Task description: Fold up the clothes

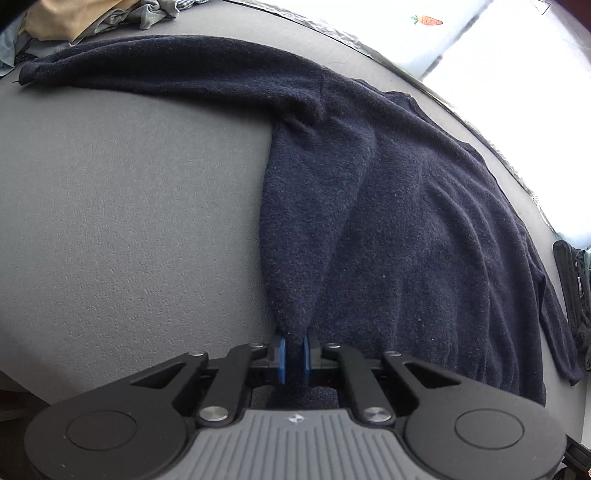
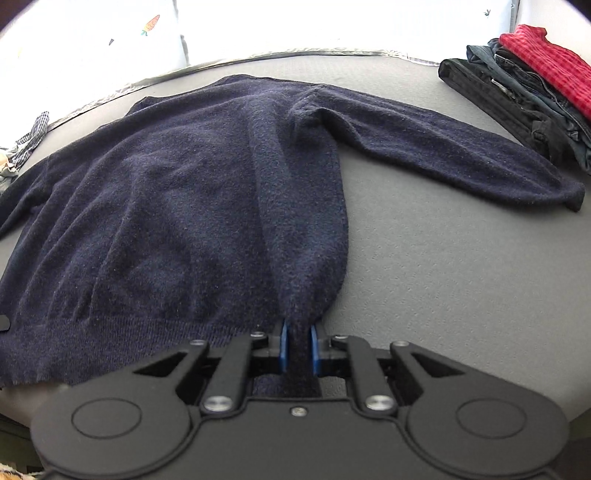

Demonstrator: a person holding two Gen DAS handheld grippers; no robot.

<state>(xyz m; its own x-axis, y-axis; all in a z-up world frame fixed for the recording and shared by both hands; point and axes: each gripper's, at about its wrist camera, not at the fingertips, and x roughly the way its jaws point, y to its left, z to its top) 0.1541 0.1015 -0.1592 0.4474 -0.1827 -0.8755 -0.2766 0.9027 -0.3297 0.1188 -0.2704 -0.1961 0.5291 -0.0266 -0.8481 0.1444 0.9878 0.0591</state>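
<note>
1. Left wrist view: the left gripper (image 1: 294, 356) has its blue pads (image 1: 282, 360) pressed onto a bunched fold of the sweater (image 1: 388, 206), pinching the near left corner of its hem. The cloth rises from the pads in a narrow ridge and widens toward the body.
2. The sweater is dark navy and lies spread on the grey table (image 1: 129, 221), its body running off to the right and far side.
3. One sleeve (image 1: 147, 70) stretches flat along the far side toward the left, its cuff near a loose heap of clothes (image 1: 74, 22) in tan and pale green at the far left corner.
4. Past the table's far edge everything is bright and washed out; a small carrot print (image 1: 426, 20) shows there. A dark folded pile (image 1: 572, 288) peeks in at the right edge.
5. Right wrist view: the right gripper (image 2: 298, 349) is likewise clamped, its blue pads (image 2: 283, 347) squeezing a gathered strip of the sweater (image 2: 166, 192) at the near right corner of the hem. The knit passes between the pads and back toward the camera.
6. From here the body lies flat to the left, the ribbed hem running along the near edge.
7. The other sleeve (image 2: 443, 140) reaches out to the right across the table (image 2: 461, 277), cuff resting flat, close to a stack (image 2: 517, 88) of folded clothes but apart from it.
8. That stack sits at the far right: black and dark denim pieces with a red checked one on top.
9. A checked cloth (image 2: 33, 133) lies at the far left edge.
</note>
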